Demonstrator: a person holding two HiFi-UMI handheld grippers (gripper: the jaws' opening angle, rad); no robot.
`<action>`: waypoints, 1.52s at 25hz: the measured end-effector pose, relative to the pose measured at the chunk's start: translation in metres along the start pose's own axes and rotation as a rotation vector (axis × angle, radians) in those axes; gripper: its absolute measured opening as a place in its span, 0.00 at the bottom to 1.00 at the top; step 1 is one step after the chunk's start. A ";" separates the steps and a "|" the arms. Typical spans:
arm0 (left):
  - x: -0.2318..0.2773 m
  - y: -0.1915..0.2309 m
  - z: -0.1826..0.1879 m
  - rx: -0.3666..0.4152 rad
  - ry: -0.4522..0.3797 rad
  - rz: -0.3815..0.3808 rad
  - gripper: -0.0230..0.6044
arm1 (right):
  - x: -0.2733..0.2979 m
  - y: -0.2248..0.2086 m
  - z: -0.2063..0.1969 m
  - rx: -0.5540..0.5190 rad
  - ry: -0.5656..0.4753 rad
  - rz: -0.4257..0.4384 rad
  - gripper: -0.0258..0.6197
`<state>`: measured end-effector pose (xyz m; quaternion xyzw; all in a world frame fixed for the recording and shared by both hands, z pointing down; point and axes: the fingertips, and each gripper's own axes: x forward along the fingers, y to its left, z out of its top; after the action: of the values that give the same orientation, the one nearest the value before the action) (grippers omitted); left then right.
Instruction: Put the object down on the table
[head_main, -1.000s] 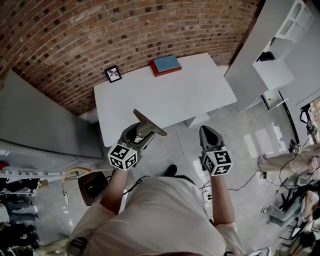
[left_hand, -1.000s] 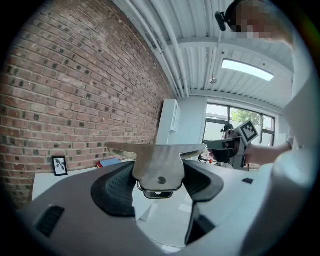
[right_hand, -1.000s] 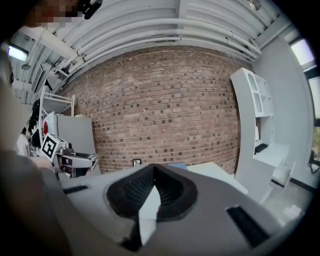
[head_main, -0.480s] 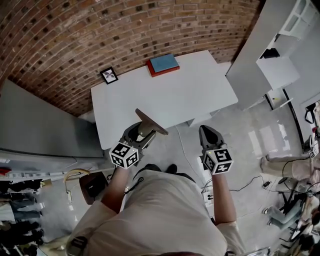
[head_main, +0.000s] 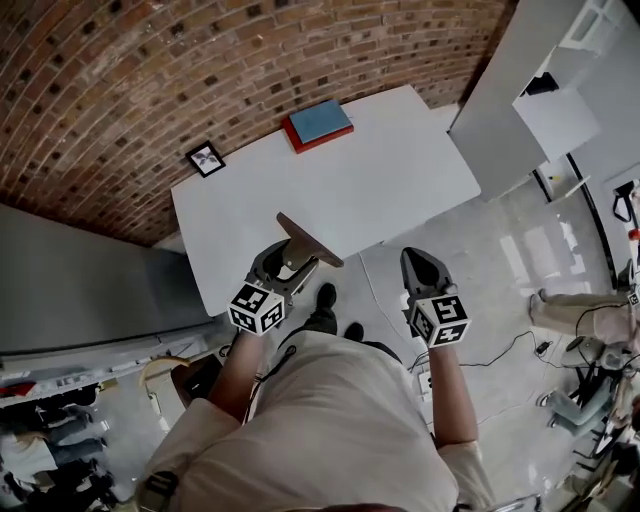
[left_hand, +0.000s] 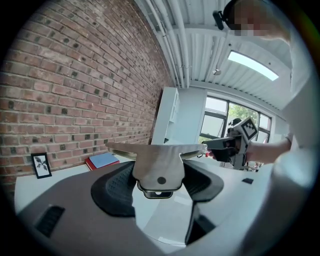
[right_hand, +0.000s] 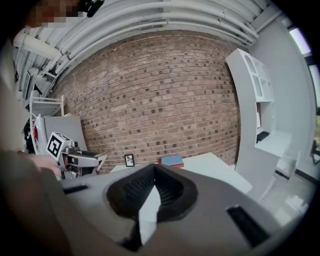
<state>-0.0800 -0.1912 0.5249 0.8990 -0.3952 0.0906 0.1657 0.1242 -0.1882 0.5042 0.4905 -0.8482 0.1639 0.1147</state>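
My left gripper (head_main: 292, 258) clamps a flat grey metal plate (head_main: 310, 240) above the white table (head_main: 380, 170)'s near edge; my right gripper (head_main: 414, 257) is closed and empty.

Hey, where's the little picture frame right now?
In the head view the picture frame stands at the far left corner of the white table by the brick wall, left of the red and blue books.

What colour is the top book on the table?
The top book is blue; head view shows it best.

Flat metal plate (left_hand: 157, 162) in left gripper (head_main: 288, 262)
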 end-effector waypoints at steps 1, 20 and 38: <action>0.007 0.007 0.001 0.003 0.008 -0.011 0.47 | 0.007 -0.003 0.002 0.006 0.001 -0.010 0.04; 0.166 0.101 -0.065 0.097 0.276 -0.251 0.47 | 0.109 -0.053 -0.029 0.154 0.101 -0.218 0.04; 0.278 0.138 -0.204 0.246 0.577 -0.296 0.47 | 0.143 -0.086 -0.115 0.342 0.234 -0.343 0.04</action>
<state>-0.0023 -0.3926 0.8278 0.8971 -0.1833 0.3633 0.1722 0.1326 -0.2969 0.6756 0.6169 -0.6938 0.3385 0.1535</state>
